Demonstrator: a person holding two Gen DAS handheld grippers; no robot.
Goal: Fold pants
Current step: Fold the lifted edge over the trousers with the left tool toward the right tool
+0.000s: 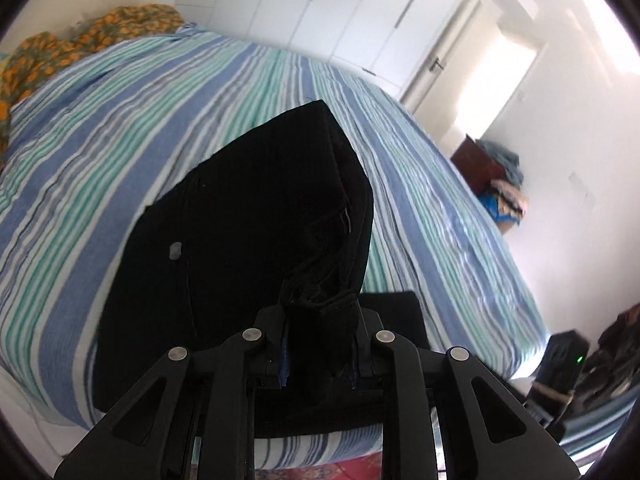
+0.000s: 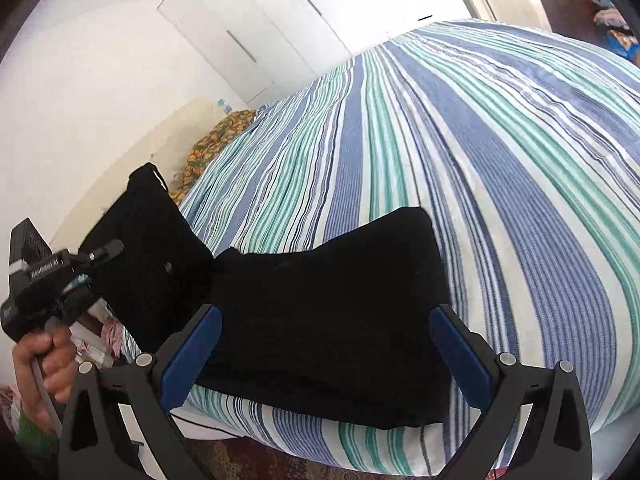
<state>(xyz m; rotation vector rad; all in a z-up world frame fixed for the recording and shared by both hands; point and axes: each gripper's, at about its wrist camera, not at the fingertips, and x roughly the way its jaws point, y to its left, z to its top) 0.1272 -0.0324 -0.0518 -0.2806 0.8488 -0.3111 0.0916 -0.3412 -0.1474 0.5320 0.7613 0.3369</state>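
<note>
Mid-fold here: the left gripper (image 1: pixel 320 320) has its fingers (image 1: pixel 272 344) clenched on a bunched edge of the black pants (image 1: pixel 248 232) and is holding that end up off the bed (image 1: pixel 120 128). From the right wrist view the lifted flap stands almost upright at the left, while the rest of the pants (image 2: pixel 328 320) lies flat on the striped cover near the bed's front edge.

The right gripper (image 2: pixel 326 356) is released, its blue pads (image 2: pixel 192 356) spread wide, hovering just above the near edge of the flat part and gripping nothing. The person's left hand (image 2: pixel 44 360) shows at the lower left of that view, fist wrapped round the handle, tool angled up and across toward the cloth.

My read: this is the fold-over step, with one end raised and ready to be carried across onto the flat half. The next move calls for swinging the left gripper over the lying part, lowering the edge so it lines up, then letting go. The right gripper could pin the flat part so it does not drag along. Watch that bunched grip: the edge may land rumpled and need smoothing.
</note>
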